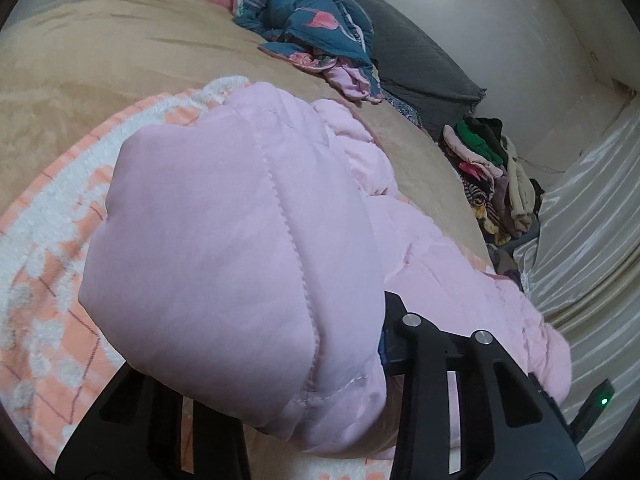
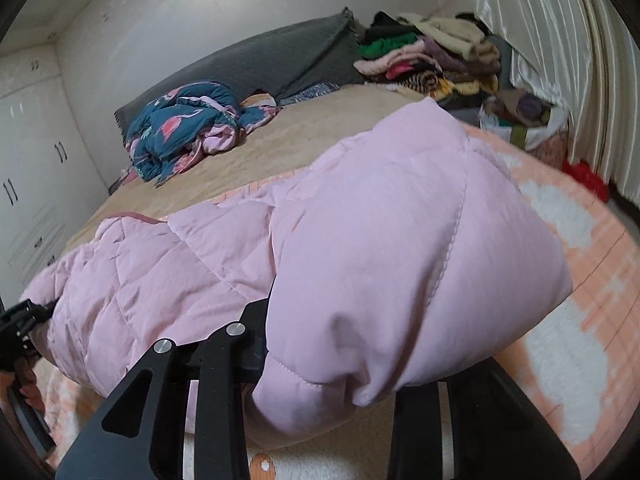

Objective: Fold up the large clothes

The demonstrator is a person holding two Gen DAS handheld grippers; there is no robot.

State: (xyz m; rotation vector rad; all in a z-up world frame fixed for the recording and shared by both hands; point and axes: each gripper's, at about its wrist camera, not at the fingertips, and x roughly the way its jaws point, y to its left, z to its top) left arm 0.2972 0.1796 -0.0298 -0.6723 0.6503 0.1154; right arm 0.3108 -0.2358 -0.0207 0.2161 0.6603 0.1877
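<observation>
Left gripper [image 1: 320, 364] is clamped on a fold of the pink jacket [image 1: 224, 248]; padded fabric bulges up between its black arms & hides the tips. Right gripper [image 2: 324, 364] likewise holds the jacket [image 2: 400, 248], a puffy bunch draped over the fingers, tips not visible. In the right wrist view the left gripper [image 2: 18, 328] shows at the far left edge, against the jacket's other end.

Jacket lies across the near part of the bed, on an orange & white blanket [image 1: 48, 240] [image 2: 560, 216]. Beyond that, a tan bedspread [image 1: 100, 60] [image 2: 312, 132] covers the rest of the bed.

Farther back: a crumpled blue flamingo-print garment [image 1: 308, 24] [image 2: 180, 124] near a grey pillow [image 1: 420, 56] [image 2: 260, 60]. A pile of clothes [image 1: 488, 168] [image 2: 432, 56] sits at the bed's far corner, next to a shiny white curtain [image 1: 592, 216] [image 2: 540, 40]. White cupboards [image 2: 32, 152] stand along the far left wall.
</observation>
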